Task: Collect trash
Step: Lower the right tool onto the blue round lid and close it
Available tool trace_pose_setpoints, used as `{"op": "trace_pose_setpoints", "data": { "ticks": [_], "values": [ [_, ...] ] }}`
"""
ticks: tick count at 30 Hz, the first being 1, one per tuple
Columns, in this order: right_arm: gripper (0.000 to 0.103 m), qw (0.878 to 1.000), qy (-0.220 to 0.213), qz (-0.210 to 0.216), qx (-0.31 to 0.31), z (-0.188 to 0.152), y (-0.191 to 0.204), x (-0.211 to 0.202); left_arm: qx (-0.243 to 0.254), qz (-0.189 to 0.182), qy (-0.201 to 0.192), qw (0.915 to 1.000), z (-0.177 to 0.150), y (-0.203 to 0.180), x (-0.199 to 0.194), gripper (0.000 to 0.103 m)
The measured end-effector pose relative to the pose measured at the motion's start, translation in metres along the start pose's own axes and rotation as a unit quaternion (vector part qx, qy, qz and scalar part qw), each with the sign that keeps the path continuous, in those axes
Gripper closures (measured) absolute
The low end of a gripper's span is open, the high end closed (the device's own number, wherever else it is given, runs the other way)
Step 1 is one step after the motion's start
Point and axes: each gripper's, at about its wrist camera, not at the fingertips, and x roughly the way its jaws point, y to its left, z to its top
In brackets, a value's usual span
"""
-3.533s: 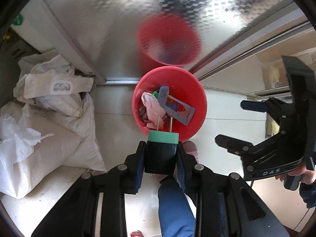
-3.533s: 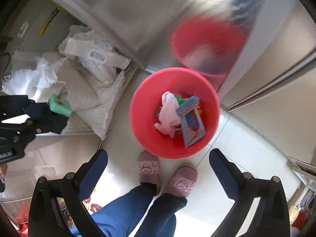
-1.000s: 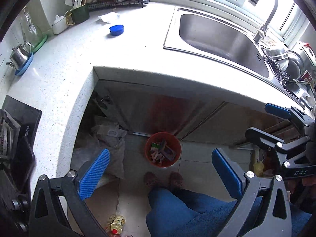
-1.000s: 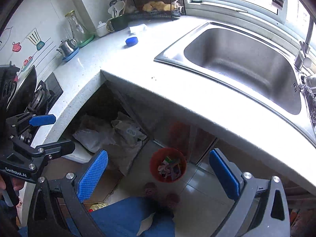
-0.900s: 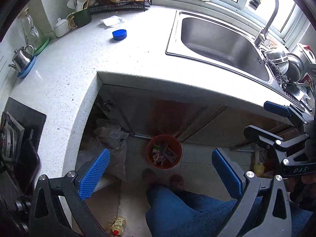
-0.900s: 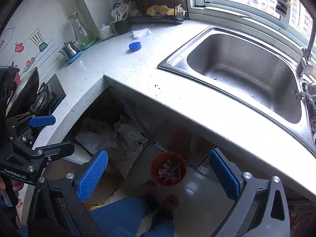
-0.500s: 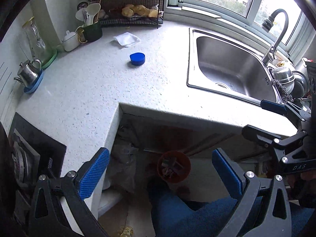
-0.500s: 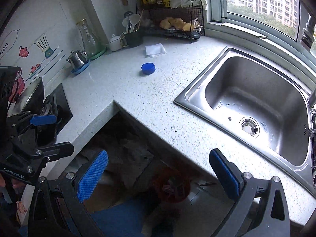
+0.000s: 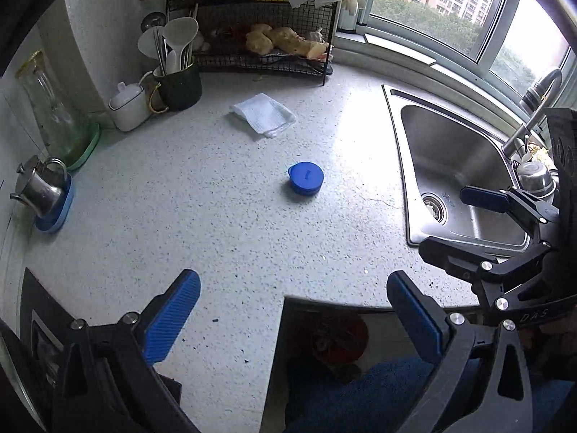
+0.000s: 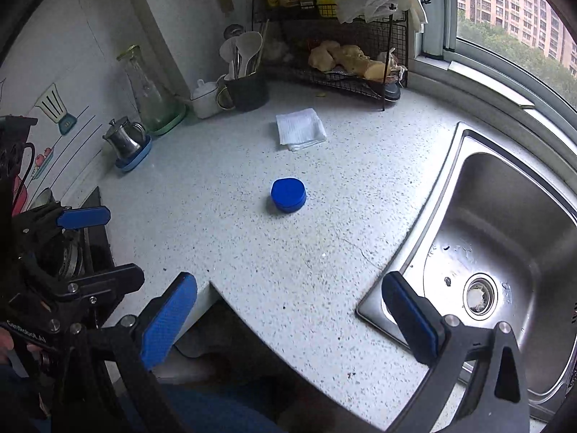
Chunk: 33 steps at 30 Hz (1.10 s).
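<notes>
While both grippers hang above the speckled white stone countertop [image 9: 180,216], neither carries anything: left gripper [image 9: 294,319] jaws spread wide, right gripper [image 10: 288,319] jaws spread wide too. Each shows in the other's view, left one at the left edge of the right wrist view, right one over the sink in the left wrist view.

Trash candidates on the counter: round blue plastic lid [image 10: 288,195] lies mid-counter, apart from everything else. Folded white paper towel [image 10: 300,128] lies farther back, near the black wire rack [image 10: 342,47] in the corner; the rack holds pale lumpy food on its lower shelf and yellow packets on top.

Stainless steel sink [image 10: 505,238] is set into the counter on the right, drain visible, curved tap [image 9: 537,97] behind it. A window runs along the back, with trees and high-rise blocks outside.

Along the tiled left wall: dark utensil mug [image 9: 178,81] with white spoons, small white lidded pot [image 9: 128,104], tall glass carafe [image 9: 47,108] on a green tray, small steel kettle [image 9: 39,184] on a blue saucer. Red bin [image 9: 339,339] sits dimly on the floor below the counter edge, beside blue-trousered legs.
</notes>
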Motion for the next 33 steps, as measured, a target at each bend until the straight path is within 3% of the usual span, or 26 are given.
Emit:
{"op": "trace_pose_setpoints", "data": {
  "ticks": [10, 17, 19, 23, 28, 33],
  "values": [
    [0.001, 0.999, 0.043, -0.017, -0.008, 0.044, 0.009, 0.062, -0.004, -0.006, 0.028, 0.9996, 0.049, 0.054, 0.044, 0.0],
    [0.001, 0.996, 0.081, -0.023, -0.003, 0.063, 0.005, 0.106, -0.01, -0.012, 0.065, 0.9977, 0.063, 0.083, 0.076, 0.0],
    [0.009, 0.996, 0.09, -0.021, 0.0, 0.066, 0.004, 0.115, -0.005, -0.009, 0.076, 0.997, 0.064, 0.088, 0.084, 0.0],
    [0.014, 0.994, 0.106, -0.024, 0.002, 0.073, 0.004, 0.131, -0.005, -0.02, 0.088, 0.9959, 0.068, 0.097, 0.096, 0.0],
    [0.031, 0.992, 0.123, -0.026, -0.003, 0.078, 0.003, 0.145, -0.005, -0.025, 0.098, 0.9948, 0.068, 0.099, 0.108, 0.0],
    [0.037, 0.99, 0.136, -0.04, -0.016, 0.078, 0.003, 0.156, -0.01, -0.03, 0.102, 0.9943, 0.069, 0.099, 0.114, 0.0]
  ]
}}
